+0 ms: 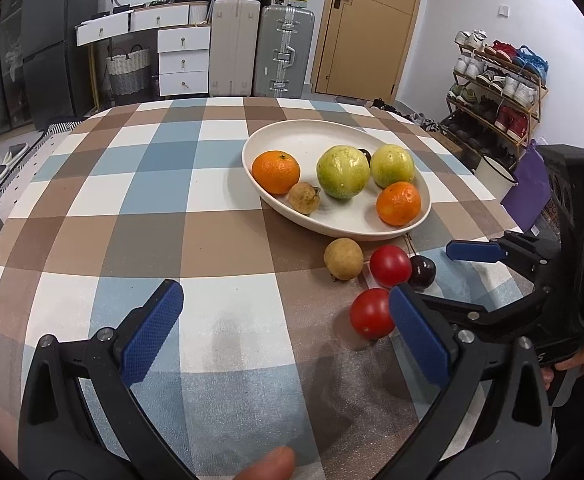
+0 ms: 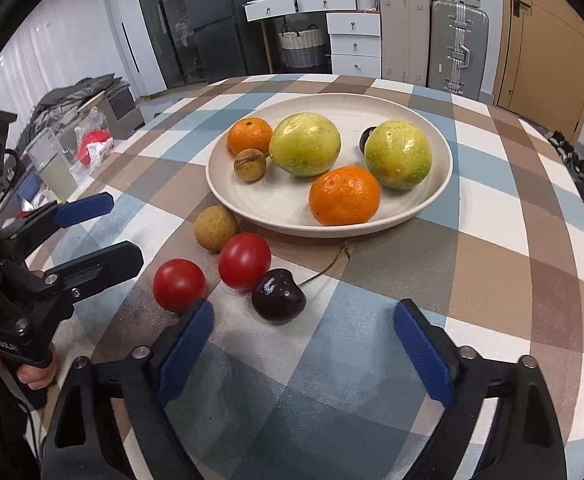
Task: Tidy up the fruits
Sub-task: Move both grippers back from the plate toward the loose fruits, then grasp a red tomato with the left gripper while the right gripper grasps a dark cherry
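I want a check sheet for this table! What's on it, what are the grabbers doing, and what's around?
Surface: checked cloth on the table.
Job's things: plate holds two oranges, two green fruits, a longan and a dark cherry; a second longan, two tomatoes and a cherry lie on the cloth.
Clutter: nothing seen.
Grippers: left gripper and right gripper open, empty.
Cables: nothing seen.
Surroundings: suitcases, drawers, door, shoe rack.

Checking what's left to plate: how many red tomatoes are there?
2, both on the tablecloth near the plate: one tomato touching the cherry, the other tomato nearer the right gripper.
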{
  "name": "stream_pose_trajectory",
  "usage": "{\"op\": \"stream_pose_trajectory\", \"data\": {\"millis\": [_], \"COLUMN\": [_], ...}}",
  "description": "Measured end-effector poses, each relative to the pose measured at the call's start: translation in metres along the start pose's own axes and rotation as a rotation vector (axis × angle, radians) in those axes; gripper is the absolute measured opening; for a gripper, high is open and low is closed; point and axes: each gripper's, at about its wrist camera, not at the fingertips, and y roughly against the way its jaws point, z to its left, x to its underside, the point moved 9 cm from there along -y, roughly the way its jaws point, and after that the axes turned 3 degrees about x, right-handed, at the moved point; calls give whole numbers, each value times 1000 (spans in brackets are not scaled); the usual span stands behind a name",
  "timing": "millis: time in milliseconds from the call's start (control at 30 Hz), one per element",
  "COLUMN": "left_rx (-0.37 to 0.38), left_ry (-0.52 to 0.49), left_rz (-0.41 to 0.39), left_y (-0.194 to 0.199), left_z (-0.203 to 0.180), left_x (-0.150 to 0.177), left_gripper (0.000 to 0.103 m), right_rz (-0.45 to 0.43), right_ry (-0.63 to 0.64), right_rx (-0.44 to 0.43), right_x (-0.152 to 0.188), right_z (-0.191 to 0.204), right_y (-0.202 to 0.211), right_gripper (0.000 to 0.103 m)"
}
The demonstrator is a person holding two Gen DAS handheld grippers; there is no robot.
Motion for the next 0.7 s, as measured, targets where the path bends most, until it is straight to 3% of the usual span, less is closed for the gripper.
{"op": "stream_pose_trajectory", "data": {"millis": [167, 333, 533, 633, 700], "left_rx": [3, 1, -2, -3, -2], "left_ry": [14, 9, 13, 14, 11], "left_rz": [-1, 0, 5, 5, 6], "left_y": [0, 0, 1, 1, 1], "left_z": [3, 4, 4, 4, 4], "left_x": [0, 0, 1, 1, 1], "left_gripper": [103, 103, 103, 103, 103], "right_rz": [4, 6, -1, -3, -8], "right_ry": [44, 71, 102, 116, 118], "right_rx": [36, 58, 44, 33, 42], "right_x": [-2, -3, -3, -1, 1], "right_z": [5, 8, 17, 22, 21], "right_y": [-2, -4, -2, 1, 3], "right_gripper": [73, 69, 49, 31, 28]}}
